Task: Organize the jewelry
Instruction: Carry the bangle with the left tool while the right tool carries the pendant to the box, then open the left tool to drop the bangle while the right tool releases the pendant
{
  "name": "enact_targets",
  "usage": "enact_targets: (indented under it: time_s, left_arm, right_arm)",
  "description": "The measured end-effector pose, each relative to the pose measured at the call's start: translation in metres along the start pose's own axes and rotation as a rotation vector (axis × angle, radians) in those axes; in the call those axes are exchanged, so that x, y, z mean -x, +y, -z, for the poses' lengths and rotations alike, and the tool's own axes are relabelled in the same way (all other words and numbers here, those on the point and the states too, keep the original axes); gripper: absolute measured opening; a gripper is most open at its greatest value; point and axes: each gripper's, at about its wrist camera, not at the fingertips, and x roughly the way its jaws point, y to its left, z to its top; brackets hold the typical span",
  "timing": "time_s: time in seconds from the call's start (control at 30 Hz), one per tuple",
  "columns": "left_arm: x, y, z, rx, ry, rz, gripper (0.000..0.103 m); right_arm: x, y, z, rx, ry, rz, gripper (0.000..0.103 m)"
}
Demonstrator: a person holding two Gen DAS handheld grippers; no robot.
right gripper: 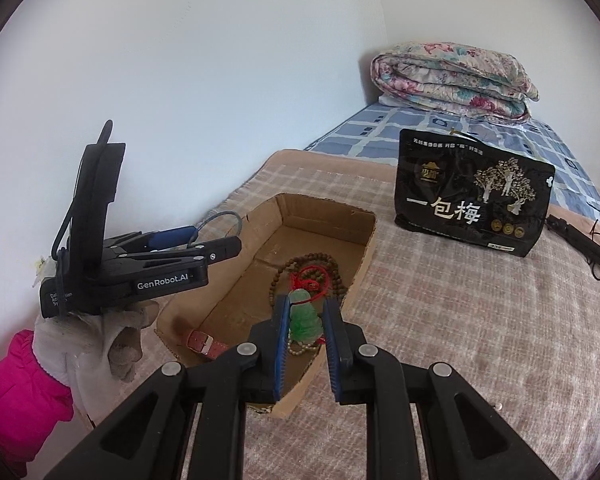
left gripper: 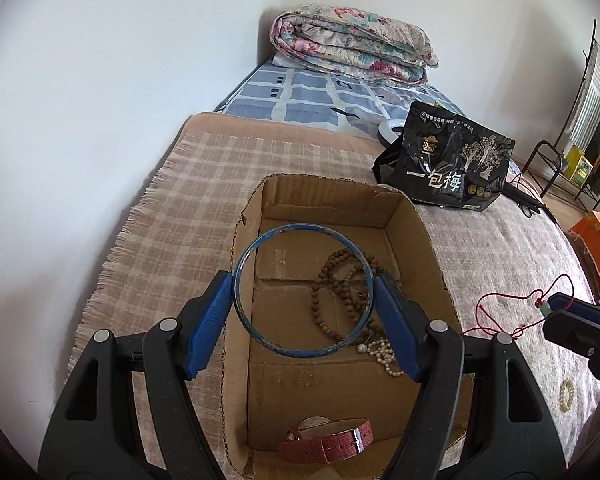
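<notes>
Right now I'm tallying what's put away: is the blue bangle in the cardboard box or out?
Out: the left gripper holds the blue bangle above the cardboard box.

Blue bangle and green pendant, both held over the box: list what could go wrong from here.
1. The blue bangle is pinched only at its rim by the left gripper; it could slip and miss the cardboard box.
2. The red cord trails from the green pendant in the right gripper; it may snag the box edge.
3. Dropped there, the cord may tangle with the brown bead necklace.
</notes>
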Motion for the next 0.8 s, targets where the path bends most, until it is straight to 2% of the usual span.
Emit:
enact_targets:
  time_s: [0.47, 0.53, 0.57, 0.63, 0.7, 0.77, 0.8]
  left_arm:
    - [-0.006, 0.001, 0.002, -0.004, 0.011, 0.007, 0.074]
    - [-0.006, 0.0, 0.002, -0.005, 0.009, 0.009, 0.074]
    - [-0.005, 0.0, 0.002, -0.004, 0.007, 0.01, 0.074]
    - [-0.005, 0.0, 0.002, -0.002, 0.008, 0.011, 0.074]
    - [-0.006, 0.0, 0.002, 0.001, 0.011, 0.012, 0.074]
    - [-0.005, 0.0, 0.001, 0.005, 0.014, 0.009, 0.074]
    - [-0.004, 0.0, 0.001, 0.008, 0.015, 0.01, 0.074]
  right_arm:
    - [-0.028, 0.017, 0.006, 0.013, 0.057, 0.015, 0.018]
    - [-0.03, 0.02, 0.007, 0.017, 0.06, 0.019, 0.025]
    - [-0.031, 0.021, 0.007, 0.021, 0.06, 0.024, 0.031]
    - [-0.031, 0.023, 0.007, 0.031, 0.057, 0.032, 0.036]
    - [-0.029, 0.023, 0.007, 0.037, 0.053, 0.042, 0.053]
    - [-0.027, 0.023, 0.007, 0.037, 0.038, 0.054, 0.065]
    - [-0.025, 0.022, 0.007, 0.034, 0.032, 0.057, 0.068]
